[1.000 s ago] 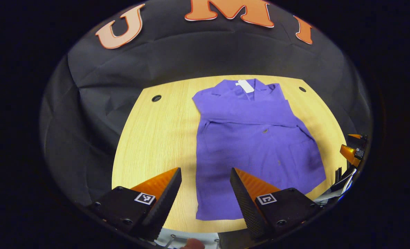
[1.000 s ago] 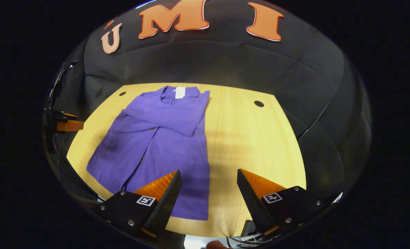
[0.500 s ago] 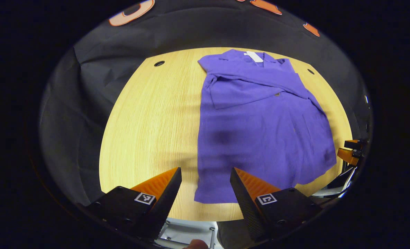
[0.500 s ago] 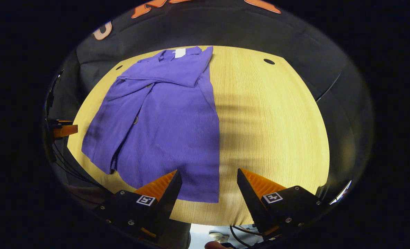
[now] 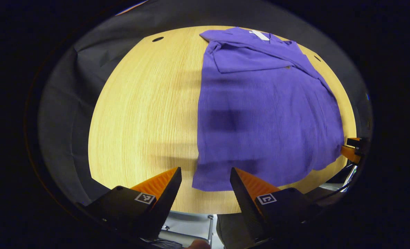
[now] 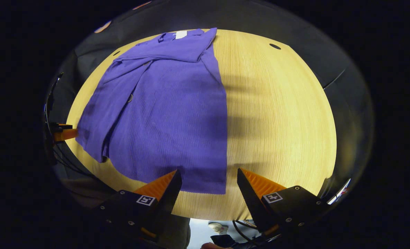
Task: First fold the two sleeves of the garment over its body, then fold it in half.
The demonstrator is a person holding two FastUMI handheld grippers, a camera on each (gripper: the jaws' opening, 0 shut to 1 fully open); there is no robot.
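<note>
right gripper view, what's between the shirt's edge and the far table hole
Only bare table between the shirt and the hole, crossed by shadows, in the right gripper view.

A light wooden table [image 5: 139, 103] with small dark holes [image 6: 275, 46] stands against black cloth walls [image 5: 66, 103]; below its edge, possibly pale floor.

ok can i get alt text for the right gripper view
A purple button-front garment lies flat on a light wooden table, both sleeves folded across its chest, its white neck label at the far end. The open right gripper hangs over the garment's near hem corner, not touching it.
</note>
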